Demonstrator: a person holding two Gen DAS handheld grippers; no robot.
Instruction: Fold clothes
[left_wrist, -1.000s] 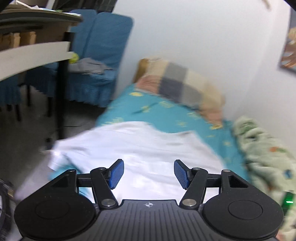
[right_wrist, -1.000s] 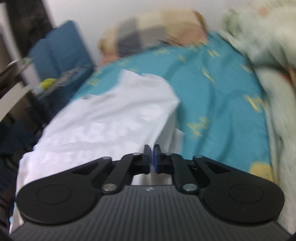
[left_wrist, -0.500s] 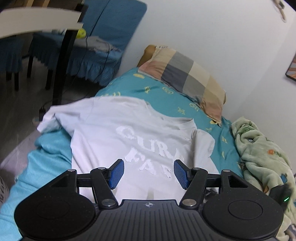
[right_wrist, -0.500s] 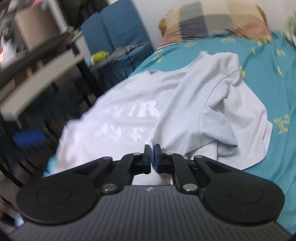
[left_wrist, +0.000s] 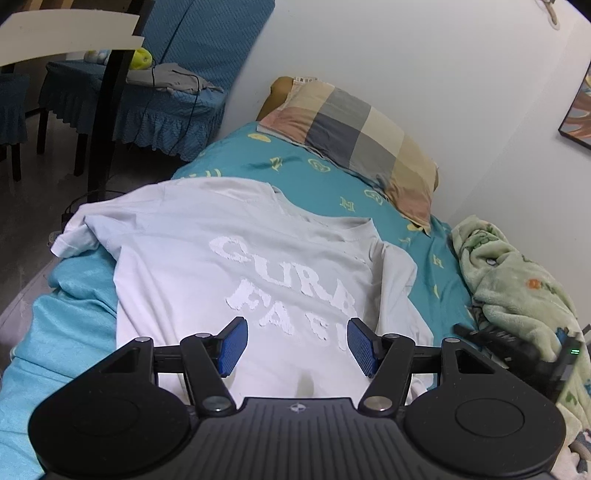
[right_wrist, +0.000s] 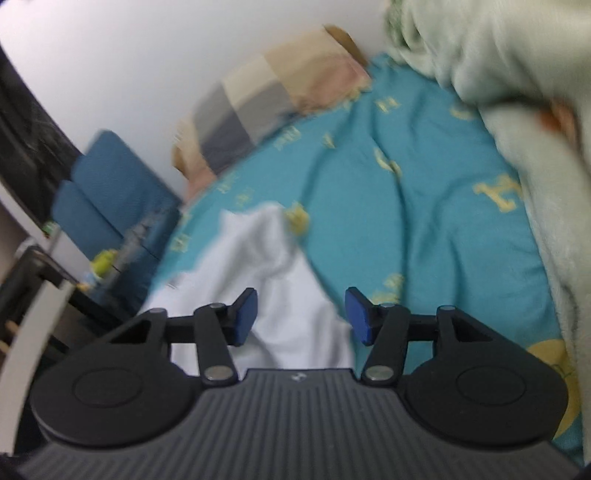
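Left wrist view: bed (left_wrist: 74, 332), then the white shirt (left_wrist: 207, 266) spread print-up across it, one side already turned in near the green blanket (left_wrist: 517, 295). Left gripper (left_wrist: 293, 347) hovers over the hem, fingers apart, empty. Right gripper (right_wrist: 301, 317) has just been opening; through the blur, probably nothing sits between its fingers. Next, fold the other sleeve inward.

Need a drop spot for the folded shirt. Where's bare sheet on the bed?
Free: teal sheet between the white T-shirt collar and the checked pillow, and a narrower strip between the shirt's folded sleeve and the green blanket. Crowded: the shirt fills the near middle, the blanket heaps along the wall side.
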